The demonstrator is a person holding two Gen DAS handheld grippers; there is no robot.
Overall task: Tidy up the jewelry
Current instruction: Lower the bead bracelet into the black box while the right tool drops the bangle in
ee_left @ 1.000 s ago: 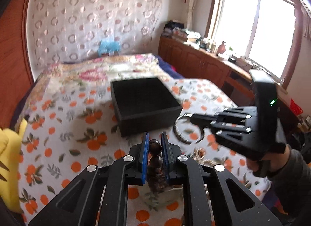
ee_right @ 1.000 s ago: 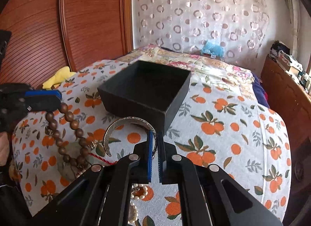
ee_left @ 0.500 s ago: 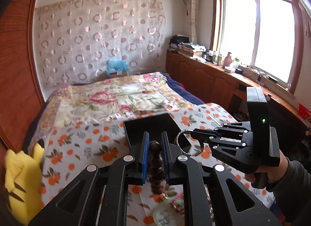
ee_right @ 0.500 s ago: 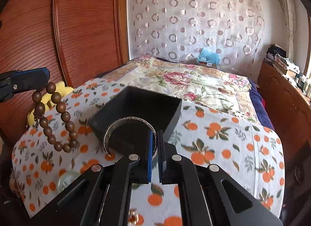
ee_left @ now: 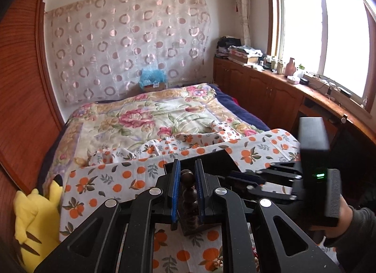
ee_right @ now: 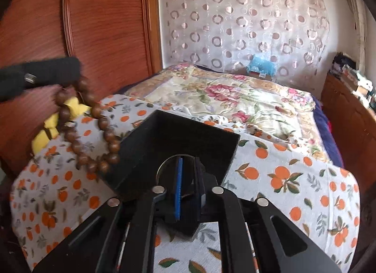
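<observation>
Both grippers had carried their jewelry up over the black box (ee_right: 178, 146). The right gripper (ee_right: 188, 179), its jaws just parting, was loosening the silver bangle (ee_right: 164, 167); the left gripper (ee_left: 186, 179) stayed clamped on the bead bracelet (ee_right: 94, 132).

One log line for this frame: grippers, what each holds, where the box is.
left gripper: shut on wooden bead bracelet | right gripper: jaws just opening, silver bangle between them, over black box | box on orange-print cloth

A wide bed (ee_right: 270, 99) carries everything. Over its near part lies a white cloth printed with oranges and leaves (ee_right: 282, 174); farther back lies a cream floral quilt (ee_left: 150, 118). An open square black box (ee_right: 178, 141) sits on the printed cloth. A yellow plush toy (ee_left: 35, 221) rests at the bed's left edge.
</observation>
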